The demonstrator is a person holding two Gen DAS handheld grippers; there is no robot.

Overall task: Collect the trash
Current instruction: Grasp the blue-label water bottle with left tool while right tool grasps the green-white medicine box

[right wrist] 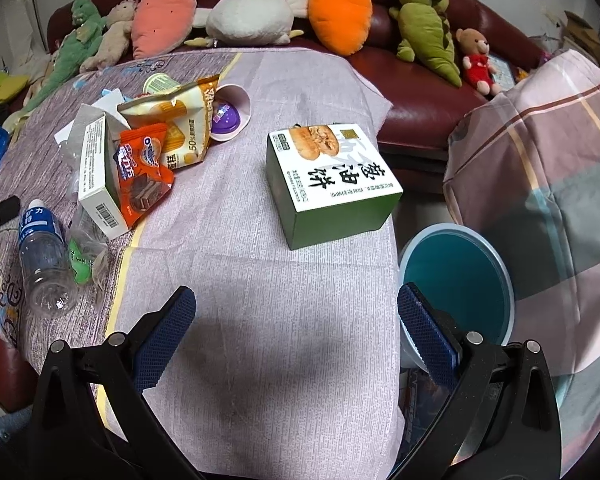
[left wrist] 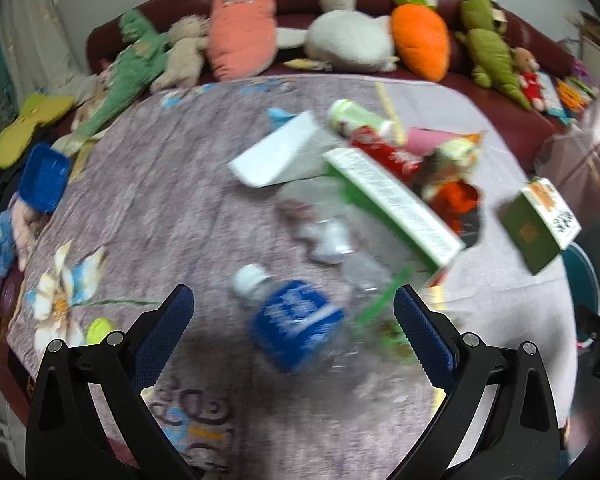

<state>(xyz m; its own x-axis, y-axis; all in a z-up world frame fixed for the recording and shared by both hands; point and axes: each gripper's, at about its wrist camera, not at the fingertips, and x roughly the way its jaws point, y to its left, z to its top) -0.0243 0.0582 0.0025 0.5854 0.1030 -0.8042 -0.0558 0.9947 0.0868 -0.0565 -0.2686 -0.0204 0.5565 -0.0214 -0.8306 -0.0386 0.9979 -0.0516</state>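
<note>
The left gripper (left wrist: 294,300) hangs wide open over the water bottle (left wrist: 296,328), which lies, as far as the blur shows, slanting between its fingers; the right gripper (right wrist: 296,300), also wide and empty, is farther off.

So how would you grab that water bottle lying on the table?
Probably across the bottle at its blue label, coming down from above. It lies on its side with the white cap pointing away, so the open left gripper, already straddling it, could close on the round body. The cap end looks too narrow to hold surely.
</note>
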